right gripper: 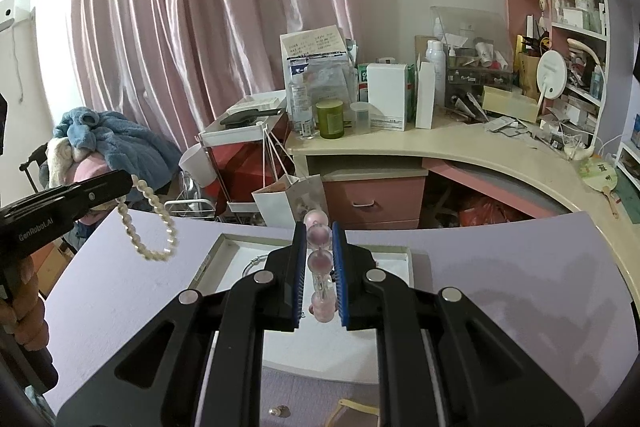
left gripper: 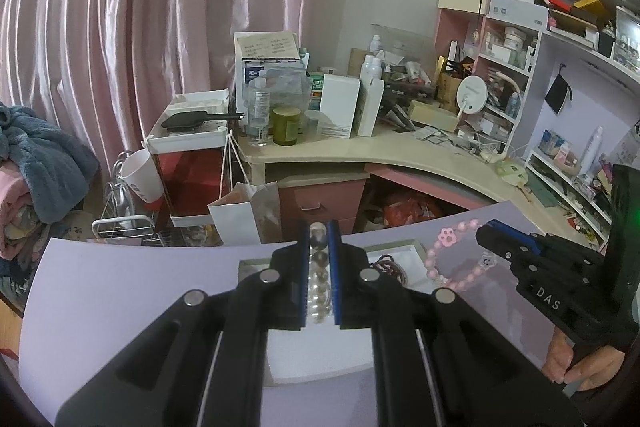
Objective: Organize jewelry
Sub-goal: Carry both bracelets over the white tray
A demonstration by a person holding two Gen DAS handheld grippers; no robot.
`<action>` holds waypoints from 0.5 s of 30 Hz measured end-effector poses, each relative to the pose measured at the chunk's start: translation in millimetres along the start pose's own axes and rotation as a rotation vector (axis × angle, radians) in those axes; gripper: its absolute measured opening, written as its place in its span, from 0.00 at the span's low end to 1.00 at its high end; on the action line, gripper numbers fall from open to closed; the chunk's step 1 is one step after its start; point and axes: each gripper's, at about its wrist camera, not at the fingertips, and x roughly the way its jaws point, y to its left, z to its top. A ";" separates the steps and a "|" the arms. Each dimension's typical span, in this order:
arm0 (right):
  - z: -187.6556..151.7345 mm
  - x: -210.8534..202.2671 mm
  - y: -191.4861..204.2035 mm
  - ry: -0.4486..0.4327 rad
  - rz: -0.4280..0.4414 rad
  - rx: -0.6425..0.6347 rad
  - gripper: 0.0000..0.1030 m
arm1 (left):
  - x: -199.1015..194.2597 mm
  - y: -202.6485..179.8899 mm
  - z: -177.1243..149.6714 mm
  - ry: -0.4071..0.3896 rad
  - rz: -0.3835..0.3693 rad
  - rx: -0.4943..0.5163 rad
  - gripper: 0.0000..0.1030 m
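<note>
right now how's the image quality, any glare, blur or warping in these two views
Left wrist view: strong fisheye bending of the shelves, sheen on the curtain, close beads in the left gripper soft. Right wrist view: dark vignette corners, soft shadows on the lilac board.

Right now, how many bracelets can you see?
3. A clear bead bracelet hangs from the left tongs. A pink bead bracelet is clamped in the right tongs. A dark bracelet lies in the white tray. Others may be hidden behind the tongs.
</note>
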 end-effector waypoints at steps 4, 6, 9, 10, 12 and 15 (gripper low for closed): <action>1.6 4.3 -0.4 0.003 0.004 0.008 0.13 | 2.2 -3.2 0.0 0.001 -0.008 0.001 0.09; 3.1 10.6 -1.1 0.012 0.013 0.019 0.13 | 4.4 -5.4 -0.4 0.004 -0.010 0.002 0.09; 0.1 28.9 -1.5 0.047 0.015 0.031 0.13 | 10.5 -6.7 -1.8 0.012 -0.014 -0.006 0.09; -1.7 36.1 -2.2 0.064 0.018 0.037 0.13 | 12.2 -6.7 -2.1 0.016 -0.015 -0.009 0.09; -8.5 53.6 -3.5 0.106 0.020 0.054 0.13 | 16.1 -6.6 -3.7 0.023 -0.017 -0.013 0.09; -17.4 74.0 -3.0 0.150 0.036 0.076 0.13 | 22.9 -7.8 -6.9 0.038 -0.017 -0.011 0.09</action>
